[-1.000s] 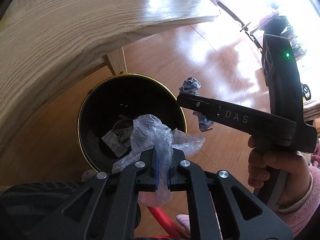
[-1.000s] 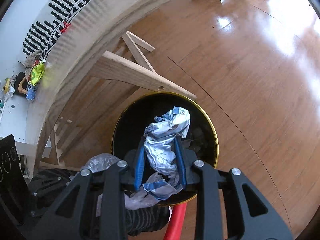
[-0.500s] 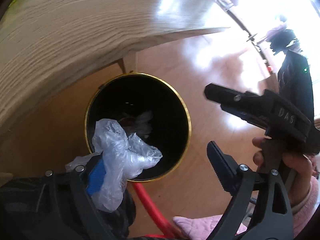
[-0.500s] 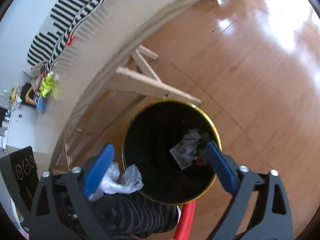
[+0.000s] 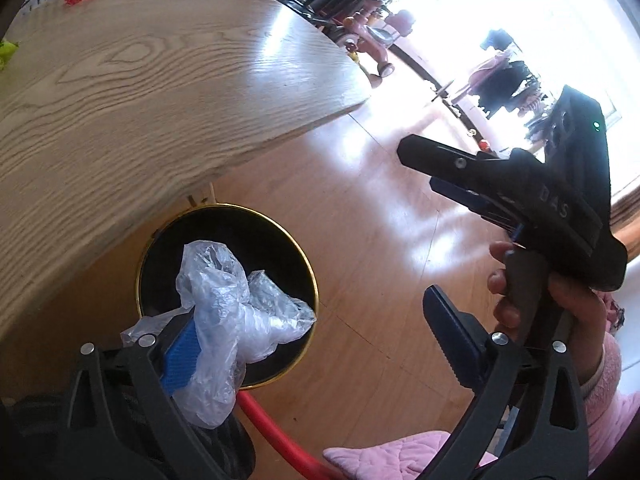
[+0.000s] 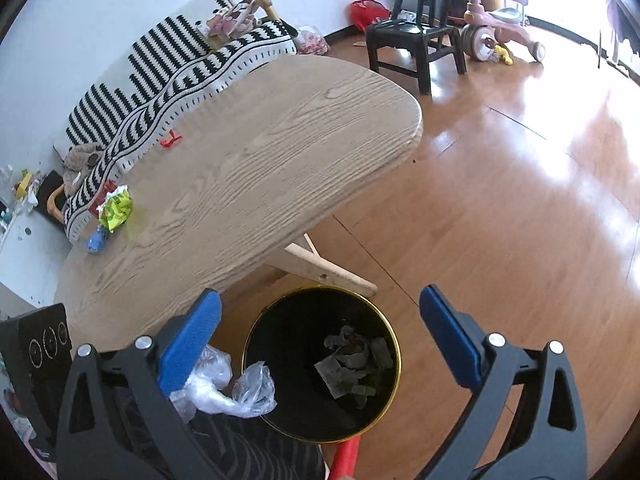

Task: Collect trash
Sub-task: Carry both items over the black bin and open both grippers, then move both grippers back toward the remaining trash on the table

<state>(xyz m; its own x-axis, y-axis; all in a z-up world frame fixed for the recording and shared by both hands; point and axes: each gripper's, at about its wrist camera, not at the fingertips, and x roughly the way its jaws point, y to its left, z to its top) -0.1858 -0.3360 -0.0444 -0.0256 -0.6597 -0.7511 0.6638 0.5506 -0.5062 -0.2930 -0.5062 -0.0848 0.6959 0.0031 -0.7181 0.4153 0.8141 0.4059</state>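
Note:
The black bin with a gold rim (image 5: pixel 256 210) stands on the wood floor under the table edge. My left gripper (image 5: pixel 310 306) hangs over its near rim, jaws opening wide. A crumpled clear plastic bag (image 5: pixel 228 312) clings to its left blue pad and drapes over the rim, far from the other pad. My right gripper (image 6: pixel 320 294) is open above the bin (image 6: pixel 394 344), with nothing between its pads. Crumpled wrappers (image 6: pixel 348 364) lie at the bottom. The same bag (image 6: pixel 232 388) shows at the bin's left rim.
The oval wooden table (image 6: pixel 260 168) overhangs the bin, with a green wrapper (image 6: pixel 116 210), a small blue thing (image 6: pixel 96 242) and a red scrap (image 6: pixel 171 139) on it. A black chair (image 6: pixel 416 36) and pink ride-on toy (image 6: pixel 500 28) stand beyond. A red tube (image 5: pixel 272 428) lies beside the bin.
Both grippers opened and rose. The silvery-blue wrapper fell from the right gripper into the bin. The plastic bag left the left grip but stays stuck to one pad.

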